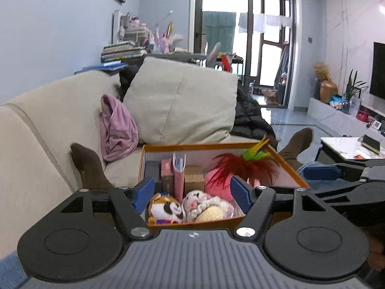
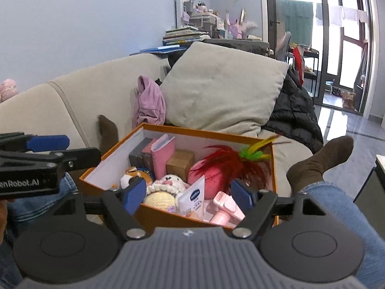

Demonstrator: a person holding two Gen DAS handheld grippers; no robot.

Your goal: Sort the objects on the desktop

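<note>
Left gripper (image 1: 192,190): blue pads spread wide, nothing between them, hovering over the near-left end of the orange cardboard box (image 2: 168,215).
Box: it sits on the person's lap, beige sofa (image 1: 48,120) behind.
Left row: dark boxes, pink hardback book (image 2: 163,155) and brown carton (image 2: 180,163), all standing upright and tidy.
Front left: orange-and-white plush toy (image 1: 164,208) touching the cream crocheted doll (image 2: 161,196).
Middle: white tube with blue logo (image 2: 193,201) leaning loose.
Right: red feather toy (image 2: 228,162) sprawls over the pink round plush (image 2: 204,178).
Right gripper (image 2: 189,196): 2 pads apart, empty, above the near rim.
Advice: looks nearly sorted; grip the tube by its flat sides, avoid snagging feathers.
</note>
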